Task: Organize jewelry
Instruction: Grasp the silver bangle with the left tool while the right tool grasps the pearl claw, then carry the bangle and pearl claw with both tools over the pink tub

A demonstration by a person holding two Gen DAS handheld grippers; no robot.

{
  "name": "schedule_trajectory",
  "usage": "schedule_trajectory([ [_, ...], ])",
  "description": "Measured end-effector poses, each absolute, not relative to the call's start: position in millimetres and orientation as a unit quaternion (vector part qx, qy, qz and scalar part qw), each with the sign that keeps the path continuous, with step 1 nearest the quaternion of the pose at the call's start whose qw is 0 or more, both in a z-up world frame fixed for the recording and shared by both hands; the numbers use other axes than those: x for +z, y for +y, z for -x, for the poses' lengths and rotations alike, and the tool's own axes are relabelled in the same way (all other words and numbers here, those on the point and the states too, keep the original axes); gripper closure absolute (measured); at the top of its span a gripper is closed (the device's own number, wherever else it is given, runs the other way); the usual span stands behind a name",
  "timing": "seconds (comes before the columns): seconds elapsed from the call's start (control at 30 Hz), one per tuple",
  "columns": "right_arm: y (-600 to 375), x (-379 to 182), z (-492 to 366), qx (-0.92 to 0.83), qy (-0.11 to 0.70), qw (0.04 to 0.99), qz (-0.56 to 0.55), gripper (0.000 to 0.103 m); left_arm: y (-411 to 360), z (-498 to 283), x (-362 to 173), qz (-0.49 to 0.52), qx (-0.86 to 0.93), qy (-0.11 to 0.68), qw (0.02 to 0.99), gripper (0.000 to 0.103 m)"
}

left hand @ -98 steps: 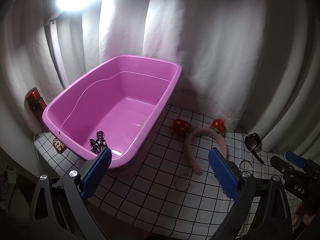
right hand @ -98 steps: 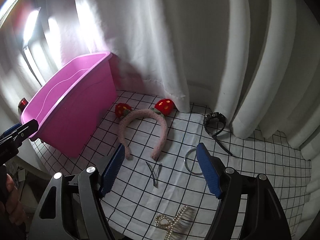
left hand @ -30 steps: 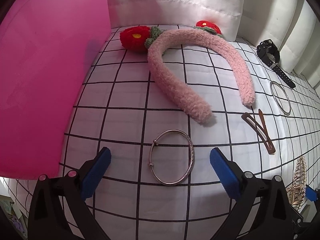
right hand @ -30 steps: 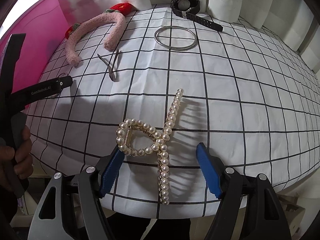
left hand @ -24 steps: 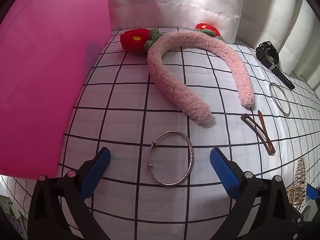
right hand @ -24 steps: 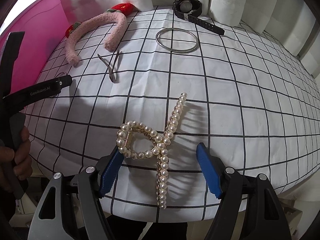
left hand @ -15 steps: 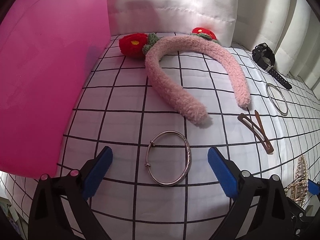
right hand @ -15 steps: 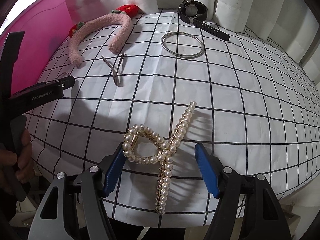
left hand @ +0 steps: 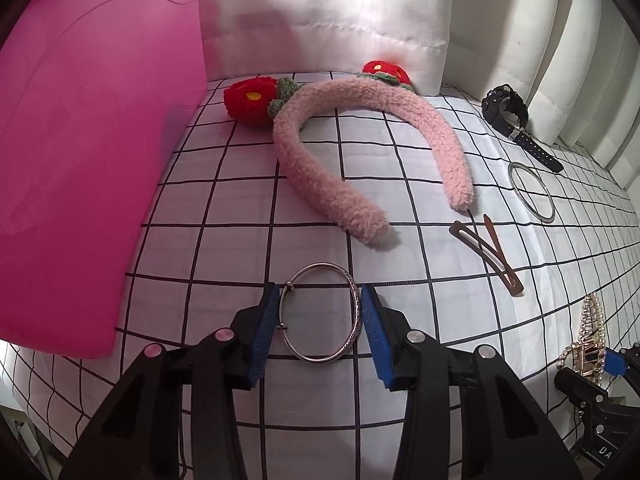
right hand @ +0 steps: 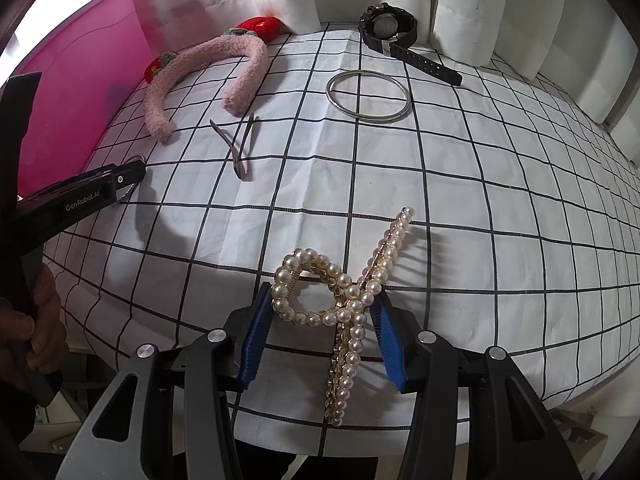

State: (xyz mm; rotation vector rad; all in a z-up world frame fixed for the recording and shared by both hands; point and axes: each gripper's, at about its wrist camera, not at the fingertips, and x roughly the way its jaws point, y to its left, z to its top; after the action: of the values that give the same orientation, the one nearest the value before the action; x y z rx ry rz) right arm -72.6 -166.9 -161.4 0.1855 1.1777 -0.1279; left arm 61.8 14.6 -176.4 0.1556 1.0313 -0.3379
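My left gripper is shut on a thin silver bangle that lies on the checked cloth; both blue pads touch its sides. My right gripper is shut on a pearl hair claw near the cloth's front edge. The pink tub stands at the left in the left wrist view and shows at the far left in the right wrist view. The claw also shows at the right edge of the left wrist view.
A pink fuzzy headband with red flowers lies behind the bangle. Brown hair clips, a plain silver ring bangle and a black watch lie further right. White curtains close the back.
Both grippers have closed: the left onto the silver bangle, the right onto the pearl claw. Before that both moved down from a high view to the cloth.
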Motion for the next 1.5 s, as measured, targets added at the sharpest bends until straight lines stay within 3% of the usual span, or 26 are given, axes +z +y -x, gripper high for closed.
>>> schedule_trajectory([
  [0.9, -178.5, -115.6, 52.6, -0.033, 0.518, 0.852, -0.063, 0.056, 14.5, -35.9, -123.5, -0.06, -0.165, 0.464, 0.868, 0.062],
  [1.5, -180.0, -36.6, 15.9, 0.03, 0.448, 0.893, -0.022, 0.056, 23.6, -28.0, -26.6, -0.015, -0.122, 0.384, 0.915, 0.062],
])
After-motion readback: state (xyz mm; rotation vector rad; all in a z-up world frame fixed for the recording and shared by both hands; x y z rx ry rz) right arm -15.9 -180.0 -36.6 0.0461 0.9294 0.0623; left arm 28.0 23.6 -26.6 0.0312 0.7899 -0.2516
